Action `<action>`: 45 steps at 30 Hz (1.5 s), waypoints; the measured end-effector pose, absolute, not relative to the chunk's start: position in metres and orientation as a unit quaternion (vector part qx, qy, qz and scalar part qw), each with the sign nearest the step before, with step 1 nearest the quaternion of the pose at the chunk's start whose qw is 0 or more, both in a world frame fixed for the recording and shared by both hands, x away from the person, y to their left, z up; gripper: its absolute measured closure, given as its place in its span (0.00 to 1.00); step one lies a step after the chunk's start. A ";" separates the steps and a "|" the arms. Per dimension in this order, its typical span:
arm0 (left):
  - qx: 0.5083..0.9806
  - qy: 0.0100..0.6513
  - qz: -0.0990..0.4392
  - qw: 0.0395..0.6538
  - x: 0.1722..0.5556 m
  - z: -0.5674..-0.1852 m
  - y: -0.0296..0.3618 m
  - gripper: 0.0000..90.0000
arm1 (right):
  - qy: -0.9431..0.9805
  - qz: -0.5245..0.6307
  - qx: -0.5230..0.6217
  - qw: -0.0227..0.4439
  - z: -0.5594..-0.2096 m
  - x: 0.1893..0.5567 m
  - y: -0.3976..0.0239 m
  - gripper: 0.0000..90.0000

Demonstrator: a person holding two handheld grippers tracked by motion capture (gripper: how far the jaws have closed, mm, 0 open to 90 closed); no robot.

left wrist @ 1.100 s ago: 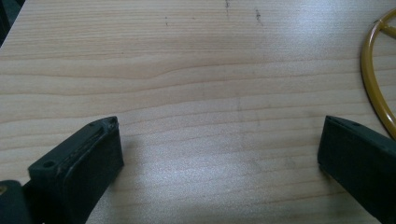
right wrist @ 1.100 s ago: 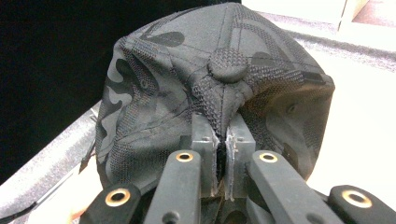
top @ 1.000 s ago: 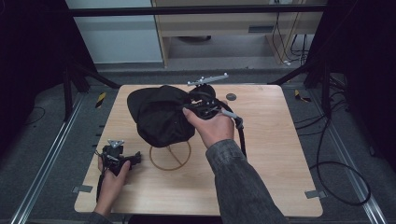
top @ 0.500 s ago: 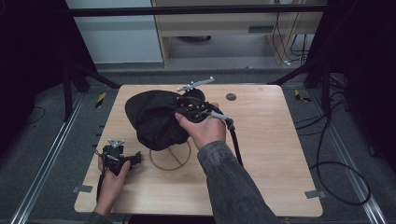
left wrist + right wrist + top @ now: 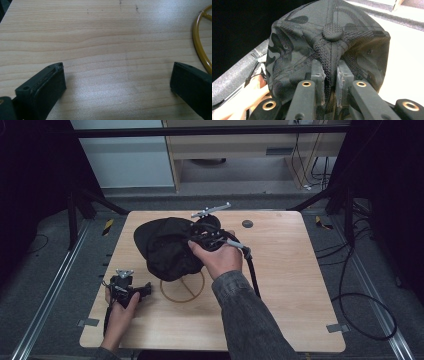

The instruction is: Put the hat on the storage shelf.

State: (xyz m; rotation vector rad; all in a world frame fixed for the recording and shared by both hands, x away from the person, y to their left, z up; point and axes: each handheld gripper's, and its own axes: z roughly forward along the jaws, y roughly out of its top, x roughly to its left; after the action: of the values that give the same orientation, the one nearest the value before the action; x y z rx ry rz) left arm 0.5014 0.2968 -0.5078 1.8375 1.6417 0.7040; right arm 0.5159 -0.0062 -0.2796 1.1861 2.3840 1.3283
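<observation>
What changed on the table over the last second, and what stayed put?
The right tool carried the black cap a little toward the left of the high view, its jaws just easing open slightly while they pinch a fold of the crown beside the top button. The left tool stayed open and at rest on the table, and the yellow ring did not shift.

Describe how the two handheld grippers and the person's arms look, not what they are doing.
Both are black two-jaw tools. The left gripper carries a grey three-cornered plate on top; its jaws are chunky black blocks. The right gripper has a similar grey plate, brass-coloured rivets on its linkages, worn pale edges on the jaw pads, and a black cable trailing off. The right arm wears a dark grey sleeve.
</observation>
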 end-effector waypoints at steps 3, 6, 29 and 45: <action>0.689 0.613 0.263 0.284 0.501 -0.508 0.297 0.00 | 0.798 0.445 0.397 0.085 -0.280 0.516 -0.007 0.85; 0.687 0.614 0.264 0.285 0.501 -0.508 0.297 0.00 | 0.797 0.445 0.399 0.088 -0.280 0.516 -0.007 0.79; 0.689 0.612 0.263 0.285 0.501 -0.508 0.297 0.00 | 0.785 0.455 0.415 0.072 -0.279 0.511 -0.017 0.60; 0.689 0.612 0.263 0.285 0.501 -0.508 0.297 0.00 | 0.779 0.462 0.419 0.068 -0.279 0.506 -0.024 0.53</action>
State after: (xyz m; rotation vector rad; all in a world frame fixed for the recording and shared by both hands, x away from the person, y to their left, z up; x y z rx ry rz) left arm 0.5014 0.2966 -0.5077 1.8429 1.6373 0.7023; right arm 0.5061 -0.0236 -0.2790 1.2622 2.3461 1.3917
